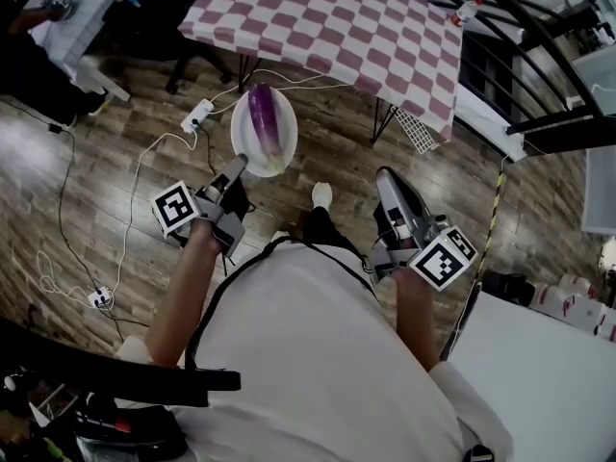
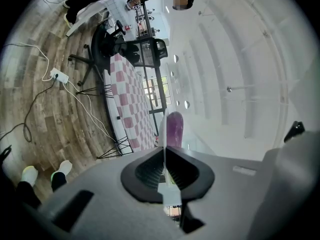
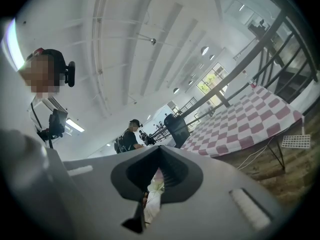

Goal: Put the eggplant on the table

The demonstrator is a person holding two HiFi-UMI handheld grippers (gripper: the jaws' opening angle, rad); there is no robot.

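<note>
Head view, eggplant [image 1: 265, 118] beyond left gripper [image 1: 238, 166], plate [image 1: 272, 165] clamped

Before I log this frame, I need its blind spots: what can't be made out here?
- Head view: the table runs off the top edge.
- Left gripper view: the plate shows only edge-on, and the left tongs hide the lower end of the eggplant.
- Right gripper view: the people beyond the right tongs are too small to tell apart.
</note>
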